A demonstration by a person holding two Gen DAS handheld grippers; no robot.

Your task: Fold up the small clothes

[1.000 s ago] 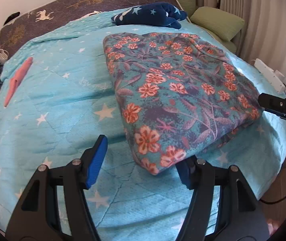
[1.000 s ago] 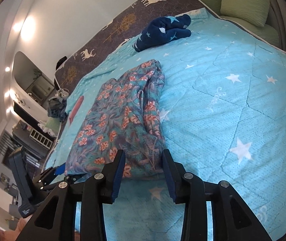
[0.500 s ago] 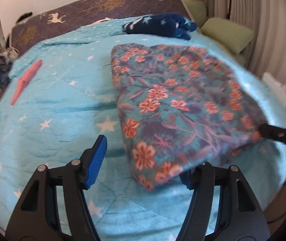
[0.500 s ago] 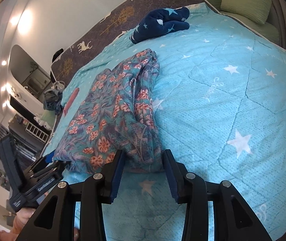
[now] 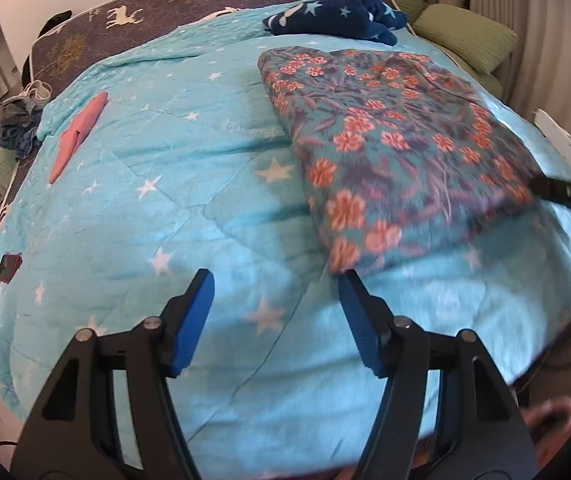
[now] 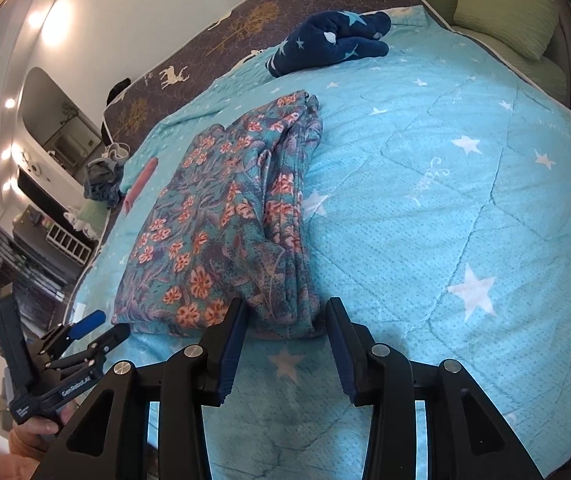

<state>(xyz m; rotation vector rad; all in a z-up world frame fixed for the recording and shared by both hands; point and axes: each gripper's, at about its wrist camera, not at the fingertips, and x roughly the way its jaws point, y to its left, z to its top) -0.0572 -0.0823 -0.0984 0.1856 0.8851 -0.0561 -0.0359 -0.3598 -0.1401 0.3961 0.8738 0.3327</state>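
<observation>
A folded floral garment (image 5: 385,140) (image 6: 221,216) lies on the turquoise star quilt (image 5: 165,200). My left gripper (image 5: 276,280) is open with only quilt between its blue pads; its right fingertip sits just short of the garment's near corner. In the right wrist view the left gripper (image 6: 105,328) hovers off the garment's left corner, held by a hand. My right gripper (image 6: 287,308) is open around the garment's other near corner, which fills most of the gap; no squeeze shows. One of the right gripper's fingers (image 5: 565,192) shows at the garment's right edge.
A dark blue star-print garment (image 5: 333,20) (image 6: 333,40) lies at the far end by the deer-print headboard. A pink cloth (image 5: 77,136) lies far left. Green cushions (image 5: 469,36) line the right side. A small red object (image 5: 9,266) sits near the left bed edge.
My left gripper has drawn back and to the left, so the garment's corner no longer lies over its right finger. The right gripper has stayed at its corner.
</observation>
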